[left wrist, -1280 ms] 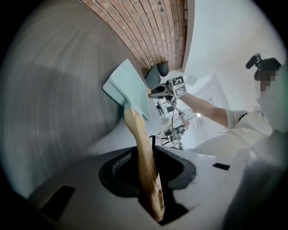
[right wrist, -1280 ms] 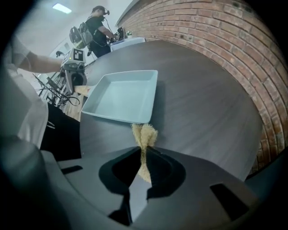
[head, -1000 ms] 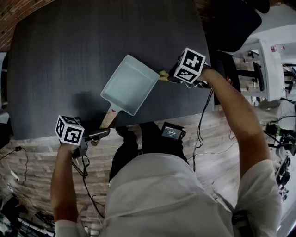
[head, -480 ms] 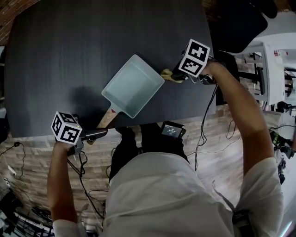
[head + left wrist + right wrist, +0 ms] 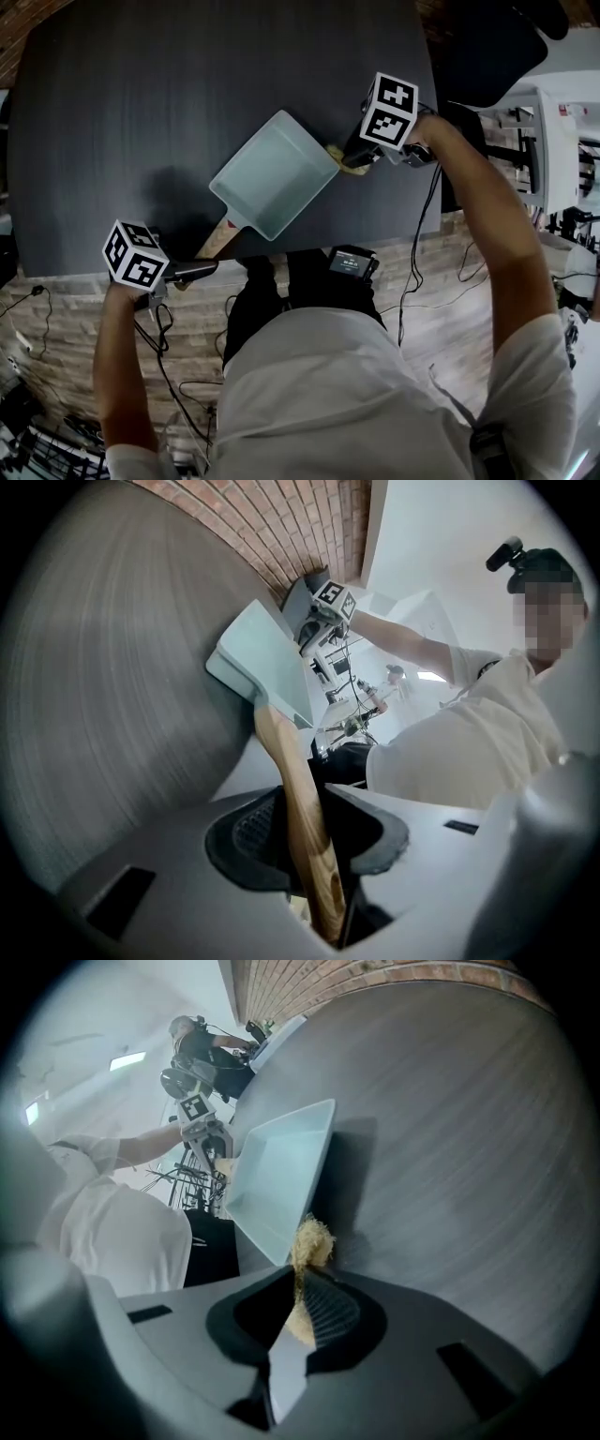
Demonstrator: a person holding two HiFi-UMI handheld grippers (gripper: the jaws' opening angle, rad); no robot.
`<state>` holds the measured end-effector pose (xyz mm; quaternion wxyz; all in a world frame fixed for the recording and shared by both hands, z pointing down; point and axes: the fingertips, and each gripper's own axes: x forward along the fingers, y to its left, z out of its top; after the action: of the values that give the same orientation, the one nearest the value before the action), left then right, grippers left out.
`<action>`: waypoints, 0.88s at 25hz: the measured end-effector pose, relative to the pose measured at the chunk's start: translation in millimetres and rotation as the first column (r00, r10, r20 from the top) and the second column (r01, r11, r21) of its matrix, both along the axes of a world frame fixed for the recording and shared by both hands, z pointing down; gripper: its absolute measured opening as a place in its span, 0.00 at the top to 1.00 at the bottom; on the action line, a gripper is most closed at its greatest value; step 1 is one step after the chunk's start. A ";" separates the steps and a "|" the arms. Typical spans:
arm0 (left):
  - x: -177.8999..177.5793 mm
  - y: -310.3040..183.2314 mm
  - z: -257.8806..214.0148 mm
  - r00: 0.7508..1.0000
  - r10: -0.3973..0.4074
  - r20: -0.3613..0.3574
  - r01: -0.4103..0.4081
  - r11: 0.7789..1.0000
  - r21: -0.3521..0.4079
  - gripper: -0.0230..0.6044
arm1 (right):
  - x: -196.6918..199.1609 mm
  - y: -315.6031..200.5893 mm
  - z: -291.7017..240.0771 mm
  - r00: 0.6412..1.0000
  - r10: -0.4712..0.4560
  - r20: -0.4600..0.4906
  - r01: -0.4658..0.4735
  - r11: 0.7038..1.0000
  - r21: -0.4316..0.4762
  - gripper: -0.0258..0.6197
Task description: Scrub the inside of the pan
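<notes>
One pale square pan [image 5: 274,174], one yellow scrub pad [image 5: 312,1241] and one dark table [image 5: 141,112]; two hand-held grippers, the left gripper [image 5: 309,841] and the right gripper [image 5: 298,1307], worked by one person [image 5: 356,394].

Left hand-held gripper [image 5: 195,271] and right hand-held gripper [image 5: 356,157] clamped.

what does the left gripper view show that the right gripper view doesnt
Only the left gripper view shows the left tool with its jaws clamped on the wooden handle.
Only the right gripper view shows the right tool pinching the yellow scrubber, which sits beside the pan's near corner.
Both show the pale pan on the dark table, the brick wall behind it, and the person's white shirt.
</notes>
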<state>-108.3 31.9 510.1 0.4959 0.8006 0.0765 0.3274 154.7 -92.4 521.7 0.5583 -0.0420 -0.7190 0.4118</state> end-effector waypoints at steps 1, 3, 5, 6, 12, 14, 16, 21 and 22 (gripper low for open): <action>-0.8 -0.4 0.7 1.000 0.006 0.003 -0.006 1.000 0.003 0.76 | -2.6 -1.1 0.5 1.000 -0.002 0.006 0.002 1.000 -0.003 0.90; -1.4 -1.0 0.9 1.000 0.016 0.006 -0.017 1.000 0.006 0.76 | -6.8 -4.4 0.4 1.000 -0.005 0.017 0.005 1.000 -0.006 0.90; -1.0 -1.2 -0.3 1.000 0.025 0.008 -0.025 1.000 0.009 0.76 | -10.4 -8.9 -1.0 1.000 -0.005 0.027 0.006 1.000 -0.008 0.90; -0.7 -1.3 -0.9 1.000 0.029 0.010 -0.029 1.000 0.011 0.76 | -12.1 -11.8 -1.6 0.999 -0.005 0.031 0.006 1.000 -0.008 0.90; 0.1 -1.8 -2.3 0.999 0.049 0.020 -0.049 0.999 0.021 0.76 | -24.3 -27.3 -5.4 0.998 -0.022 0.062 0.022 1.000 -0.006 0.90; 0.4 -1.2 -1.9 0.998 0.057 0.025 -0.058 0.998 0.024 0.76 | -26.4 -30.6 -5.2 0.997 -0.030 0.068 0.030 1.000 -0.008 0.90; 0.4 -0.9 -0.8 0.998 0.063 0.028 -0.064 0.998 0.026 0.76 | -29.4 -34.6 -5.1 0.997 -0.033 0.075 0.034 0.999 -0.007 0.90; 0.2 -1.5 -0.7 0.997 0.073 0.036 -0.074 0.997 0.031 0.76 | -40.2 -46.1 -8.1 0.995 -0.028 0.099 0.027 1.000 0.010 0.90; 0.2 -1.8 -1.0 0.996 0.075 0.037 -0.076 0.997 0.032 0.76 | -41.9 -48.9 -8.5 0.995 -0.024 0.101 0.023 1.000 0.016 0.90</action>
<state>-108.1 30.1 509.1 0.4712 0.7992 0.0923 0.3615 112.8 -141.3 513.2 0.5261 -0.0671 -0.7489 0.3972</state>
